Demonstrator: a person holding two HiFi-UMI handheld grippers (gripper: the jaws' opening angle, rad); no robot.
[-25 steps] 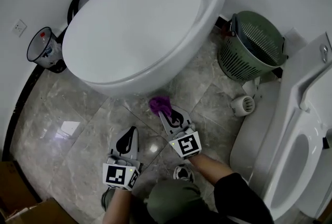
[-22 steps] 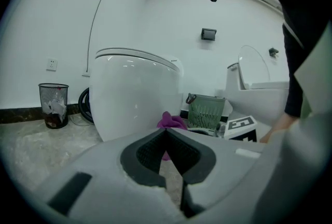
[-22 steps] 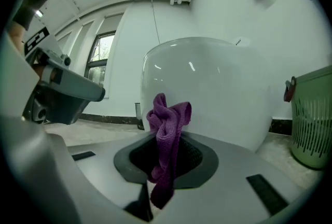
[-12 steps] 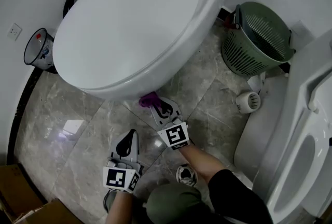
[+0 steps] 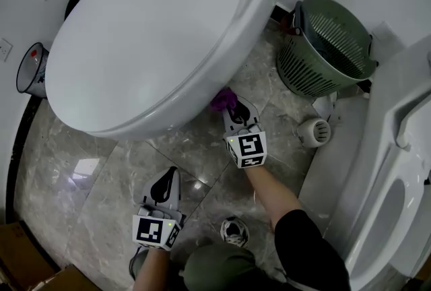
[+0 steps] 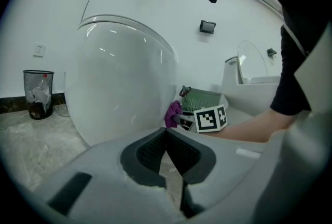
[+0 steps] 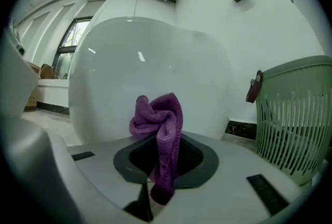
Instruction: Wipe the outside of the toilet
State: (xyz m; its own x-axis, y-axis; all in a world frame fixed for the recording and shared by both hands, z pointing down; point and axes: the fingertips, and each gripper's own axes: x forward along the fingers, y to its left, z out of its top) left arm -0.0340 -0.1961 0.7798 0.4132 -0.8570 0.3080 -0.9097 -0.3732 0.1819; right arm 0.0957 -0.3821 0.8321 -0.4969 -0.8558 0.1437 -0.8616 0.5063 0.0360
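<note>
Cloth (image 7: 158,124): purple, bunched up and pinched between the jaws of the right gripper (image 7: 155,166), with a wad poking out past the tips and a tail hanging down into the gap
Toilet (image 5: 155,34): big white one with the lid down; the cloth sat right up against the lower side of the bowl, under the overhang of the lid, on the side facing the green basket (image 5: 323,54). It looked like touching from the head view, but I couldn't swear to it
Left gripper (image 5: 166,182): jaws pressed together on nothing, parked low over the floor (image 5: 81,168), well apart from the bowl and doing no work
Step in hand: my read was a sweep along the bowl's side, so most of the outside was likely left to do
How to do it well: I'd have pushed the wad flat onto the porcelain so fabric and not plastic tips took the contact, turned the wrist to follow the curve as the bowl rounded away, and overlapped the passes
Grip: squeeze had to be firm, since a bunched cloth drags on a smooth surface and could pull out of the jaws
Watch out: basket stood near the right gripper, so room was tight on that side; going lower toward the foot meant minding the floor too
</note>
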